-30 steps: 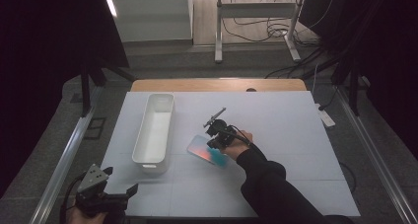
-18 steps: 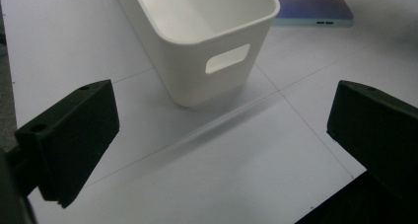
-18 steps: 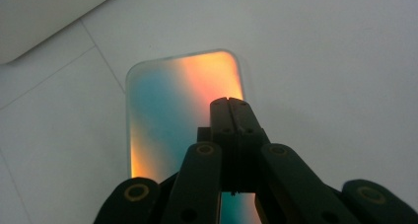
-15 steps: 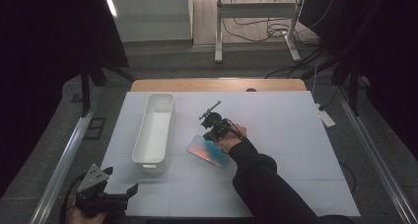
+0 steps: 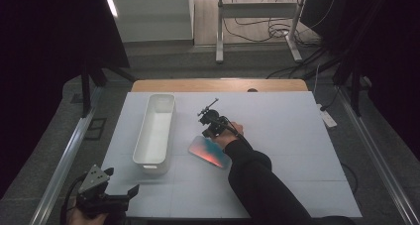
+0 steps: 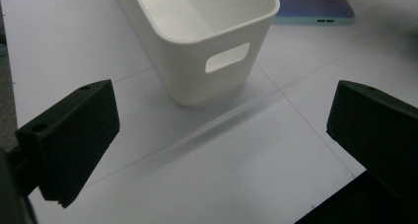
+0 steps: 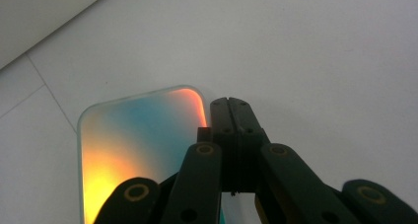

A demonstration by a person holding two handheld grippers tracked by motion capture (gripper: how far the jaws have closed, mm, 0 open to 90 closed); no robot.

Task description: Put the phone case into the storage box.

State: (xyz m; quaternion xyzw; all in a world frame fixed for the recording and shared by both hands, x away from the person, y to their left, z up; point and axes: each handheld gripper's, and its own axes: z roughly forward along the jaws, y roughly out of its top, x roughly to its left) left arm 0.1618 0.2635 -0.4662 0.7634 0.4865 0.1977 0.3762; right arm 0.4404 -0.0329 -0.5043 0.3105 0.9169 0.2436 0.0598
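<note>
A flat iridescent phone (image 5: 210,152), glowing orange and blue, lies on the white table (image 5: 287,136) right of a long white bin (image 5: 154,131). My right gripper (image 5: 208,133) is shut, nothing between its jaws. In the right gripper view its tips (image 7: 231,105) rest beside the phone (image 7: 138,135), at the edge near one rounded corner. My left gripper (image 5: 106,193) hovers at the table's front left corner. Its jaws stand wide open (image 6: 222,150), facing the bin's handle end (image 6: 197,31), with the phone (image 6: 315,7) beyond.
The bin looks empty. A wooden strip (image 5: 218,84) borders the table's far edge. A white power strip (image 5: 327,117) lies off the right side. Dark metal frame rails run along both sides.
My right hand has shifted a little to the left with the shut gripper, staying at the phone's upper edge. The phone, the bin and my left gripper stay put.
</note>
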